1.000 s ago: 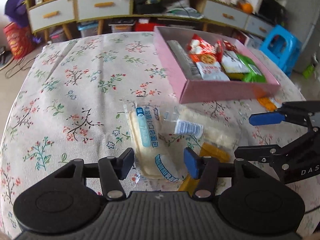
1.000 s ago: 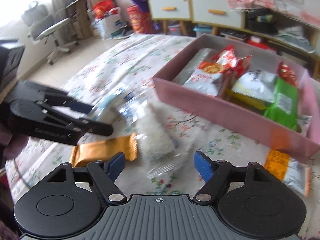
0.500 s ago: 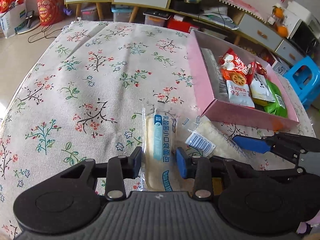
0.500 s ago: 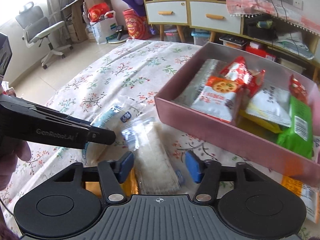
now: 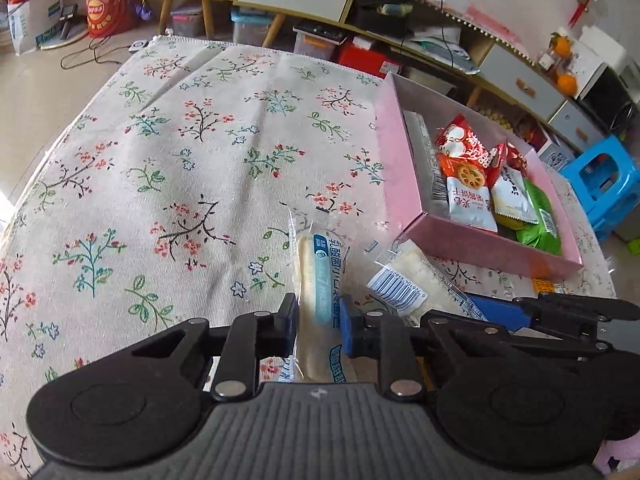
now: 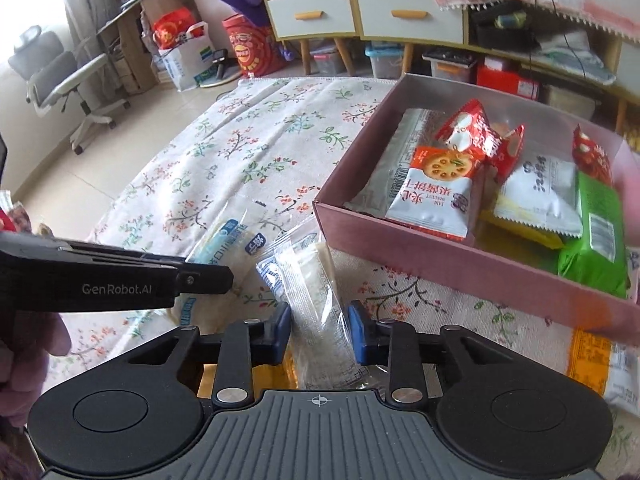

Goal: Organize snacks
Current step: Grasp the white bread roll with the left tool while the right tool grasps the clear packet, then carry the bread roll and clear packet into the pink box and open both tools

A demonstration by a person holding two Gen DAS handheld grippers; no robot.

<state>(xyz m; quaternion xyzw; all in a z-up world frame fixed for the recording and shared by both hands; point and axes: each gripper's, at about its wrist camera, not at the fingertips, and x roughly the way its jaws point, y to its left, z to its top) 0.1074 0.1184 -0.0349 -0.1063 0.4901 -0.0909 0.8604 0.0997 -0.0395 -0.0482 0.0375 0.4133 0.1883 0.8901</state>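
Note:
My left gripper (image 5: 319, 326) is shut on a clear bread packet with a blue stripe (image 5: 322, 280), which lies on the floral tablecloth; it also shows in the right wrist view (image 6: 228, 240). My right gripper (image 6: 319, 332) is shut on a clear packet of white crackers (image 6: 316, 300), seen with its barcode in the left wrist view (image 5: 408, 284). The pink box (image 6: 440, 256) to the right holds several snack packets. An orange packet (image 6: 244, 380) lies under the right gripper.
A yellow-orange packet (image 6: 596, 360) lies on the cloth in front of the box. A blue stool (image 5: 604, 188) stands beyond the table's right edge. Drawers and shelves stand behind the table. Floral cloth (image 5: 180, 168) stretches to the left.
Both grippers have closed from wide open onto their packets, the left on the bread packet and the right on the cracker packet. Both have moved forward towards them.

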